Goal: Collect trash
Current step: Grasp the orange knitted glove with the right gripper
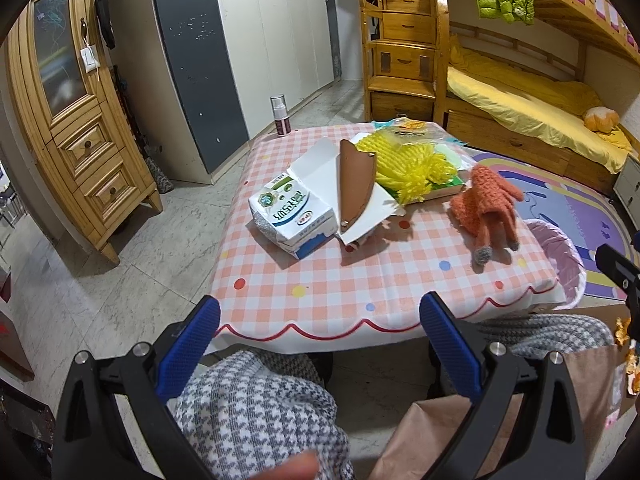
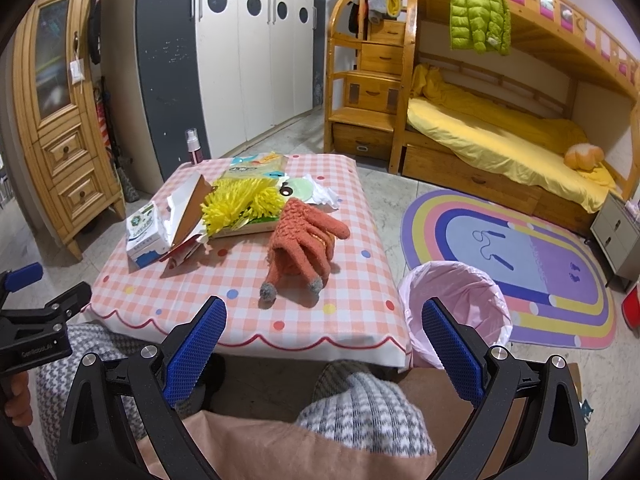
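Observation:
A low table with a pink checked cloth holds a crushed milk carton, an opened white and brown cardboard box, yellow foam netting, plastic packaging and orange knit gloves. A bin with a pink liner stands at the table's near right corner. My left gripper is open and empty, short of the table's near edge. My right gripper is open and empty, near the table's edge beside the bin.
A spray bottle stands at the table's far left corner. A wooden cabinet is on the left, wardrobes behind, a bunk bed and a rainbow rug on the right. My knees sit below both grippers.

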The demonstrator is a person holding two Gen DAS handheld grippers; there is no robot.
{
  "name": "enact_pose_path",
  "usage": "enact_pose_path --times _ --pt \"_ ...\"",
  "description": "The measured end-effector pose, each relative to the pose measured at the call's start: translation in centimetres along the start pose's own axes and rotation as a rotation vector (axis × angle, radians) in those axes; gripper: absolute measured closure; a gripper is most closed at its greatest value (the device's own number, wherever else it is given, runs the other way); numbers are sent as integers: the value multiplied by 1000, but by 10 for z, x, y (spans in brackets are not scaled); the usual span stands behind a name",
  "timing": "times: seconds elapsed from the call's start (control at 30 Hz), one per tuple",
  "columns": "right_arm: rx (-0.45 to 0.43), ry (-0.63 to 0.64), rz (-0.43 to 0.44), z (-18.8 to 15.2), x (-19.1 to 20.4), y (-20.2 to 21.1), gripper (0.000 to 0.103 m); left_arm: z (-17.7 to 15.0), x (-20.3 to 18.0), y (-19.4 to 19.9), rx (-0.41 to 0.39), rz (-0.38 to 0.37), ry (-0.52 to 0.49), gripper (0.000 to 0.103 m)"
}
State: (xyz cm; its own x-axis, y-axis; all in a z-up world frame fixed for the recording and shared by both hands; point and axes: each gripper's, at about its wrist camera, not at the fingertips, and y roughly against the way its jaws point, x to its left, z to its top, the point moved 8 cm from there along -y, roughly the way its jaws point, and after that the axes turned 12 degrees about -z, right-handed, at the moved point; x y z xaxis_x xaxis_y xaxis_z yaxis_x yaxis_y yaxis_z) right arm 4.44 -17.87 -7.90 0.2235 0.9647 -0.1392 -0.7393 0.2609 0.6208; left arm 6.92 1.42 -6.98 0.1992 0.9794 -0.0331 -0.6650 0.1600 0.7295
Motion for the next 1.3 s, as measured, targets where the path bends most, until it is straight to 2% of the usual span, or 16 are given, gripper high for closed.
enact_pose_path --times 0.13,0.27,0.47,0.6,0.67,0.8,0.83,0.87,0.97,1.13,1.3 --pt "7 -8 4 8 3 -23 6 1 5 -16 9 -27 20 6" --pt "-11 3 50 17 21 -48 6 2 14 -34 33 -24 36 6" --pt "67 65 8 23 49 -97 7 7 39 -60 39 24 88 6" --pt "60 101 -16 29 63 -121 13 8 51 -74 73 18 106 6" --pt "64 117 -28 31 67 -130 34 9 53 -79 81 9 105 6" --pt "92 134 -47 30 70 -150 34 16 55 -86 67 44 76 6" --pt "96 141 -52 30 70 -153 39 17 56 -89 66 71 57 6" --pt "103 141 -54 29 69 -155 58 18 55 -91 69 92 38 6" --pt "85 88 -6 36 61 -145 87 16 56 -94 87 102 30 6" --pt "-4 -11 73 65 38 -103 88 13 65 -83 85 62 92 6" --pt "-89 -57 108 87 21 -54 88 11 74 -66 54 13 163 6"
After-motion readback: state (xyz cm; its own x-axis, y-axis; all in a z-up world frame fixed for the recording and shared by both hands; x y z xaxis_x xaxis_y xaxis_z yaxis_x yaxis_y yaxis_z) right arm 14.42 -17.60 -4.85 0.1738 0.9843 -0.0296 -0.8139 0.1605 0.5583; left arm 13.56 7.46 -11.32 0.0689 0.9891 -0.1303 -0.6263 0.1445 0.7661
